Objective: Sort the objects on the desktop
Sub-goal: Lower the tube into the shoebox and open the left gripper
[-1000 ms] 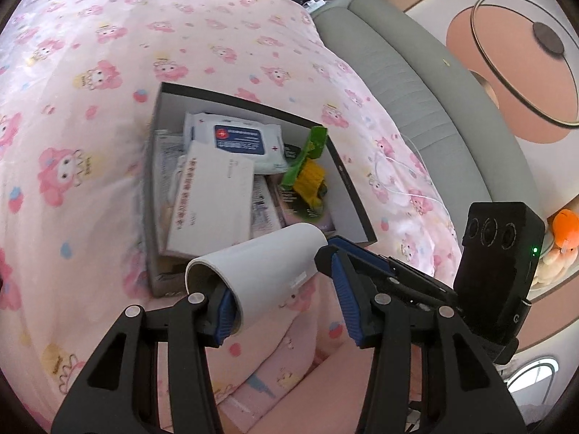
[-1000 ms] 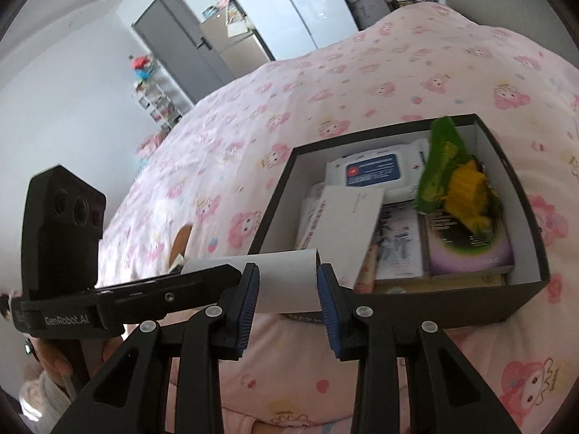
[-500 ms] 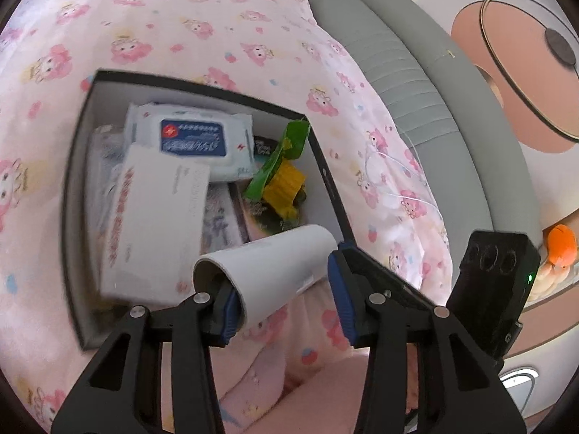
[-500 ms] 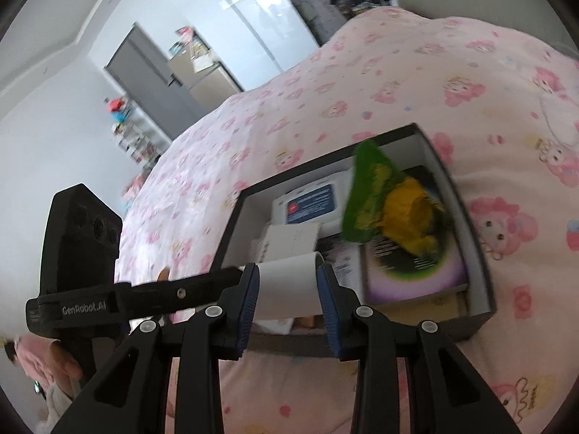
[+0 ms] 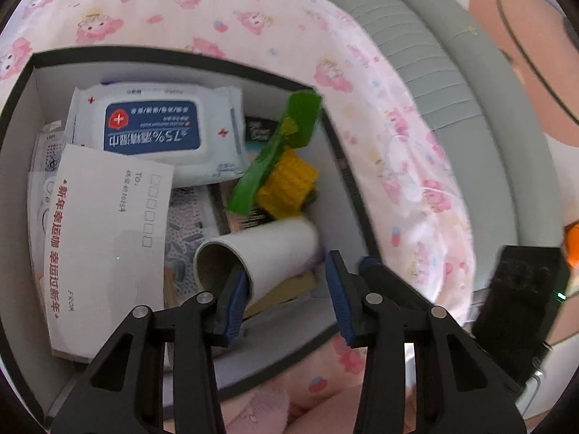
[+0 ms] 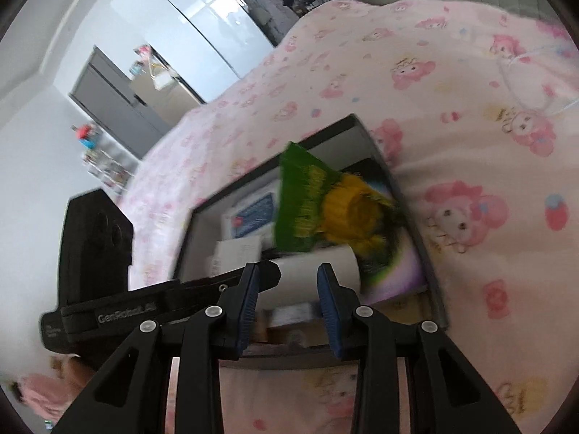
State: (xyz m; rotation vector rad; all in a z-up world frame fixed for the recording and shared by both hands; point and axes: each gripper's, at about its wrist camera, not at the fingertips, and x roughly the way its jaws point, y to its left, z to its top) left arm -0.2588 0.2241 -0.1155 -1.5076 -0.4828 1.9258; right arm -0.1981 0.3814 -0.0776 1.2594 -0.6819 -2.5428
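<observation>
White paper cup (image 5: pixel 267 249): on its side just ahead of the left gripper (image 5: pixel 286 300), inside the dark-rimmed box (image 5: pixel 119 54), mouth turned back toward the tool.

Left jaws: spread apart. One pad at the cup's rim, the other clear of the cup wall, with a gap showing. Contact at the rim possible, but too blurred to confirm. Judged a let-go posture rather than a grip, suited to leaving the cup among the sorted items.

Farther ahead of the fingers: green-and-yellow toy (image 5: pixel 286 181). Ahead and to the tool's left: wipes pack (image 5: pixel 152 126) and printed envelope (image 5: pixel 105 235), laid flat, leaving the near right corner free for the cup.

Right gripper (image 6: pixel 289 303): fingers apart, nothing between them, hovering short of the box's near wall, with the cup visible beyond. Probably held back to keep clear of the left tool.

Around the box: pink patterned bedspread (image 5: pixel 217 0).
</observation>
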